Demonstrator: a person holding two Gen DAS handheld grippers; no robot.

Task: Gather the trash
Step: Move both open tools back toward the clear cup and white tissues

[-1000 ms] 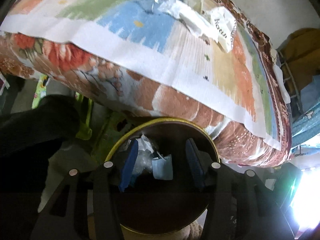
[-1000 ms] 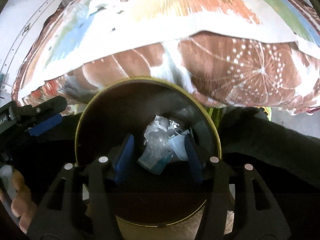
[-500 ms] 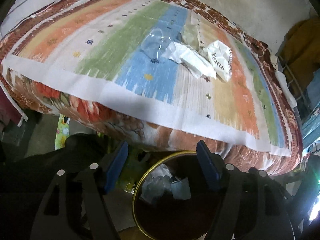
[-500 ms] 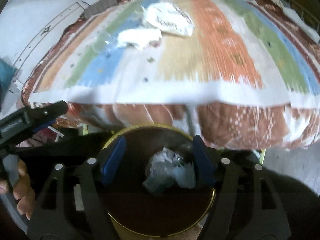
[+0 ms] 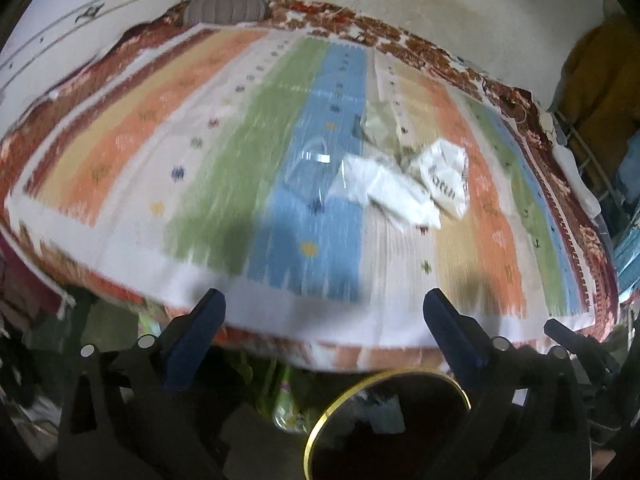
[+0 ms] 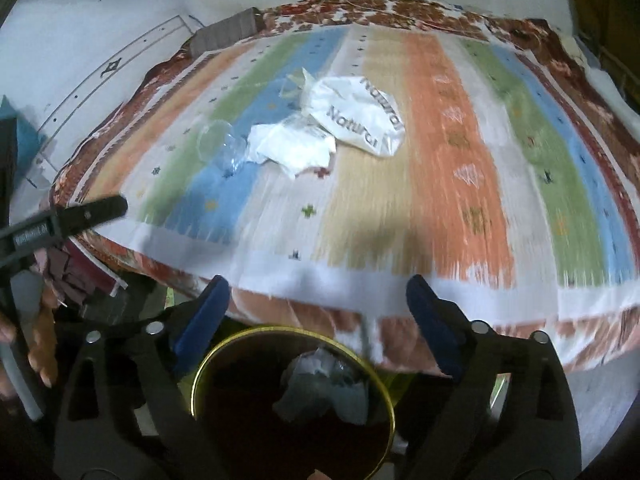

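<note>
1. The left gripper [image 5: 324, 310] is seen with its jaws wide and opening; nothing is held between them.
2. The right gripper [image 6: 318, 294] is likewise seen with jaws wide and opening, with nothing between the blue pads [image 6: 202, 316].
3. A gold-rimmed bin [image 6: 224, 354] is placed below the bed edge, at 6 o'clock in the right wrist view; crumpled trash [image 6: 320, 388] is lying inside it.
4. On the striped bedspread [image 6: 440, 152], a printed white bag [image 6: 356, 116] is found at 12 o'clock, with crumpled white paper [image 6: 292, 148] touching it at its 8 o'clock.
5. A clear plastic cup [image 6: 220, 146] is lying just beside the paper, at its 9 o'clock.
6. A person's fingers [image 6: 40, 356] are visible at 8 o'clock.
</note>
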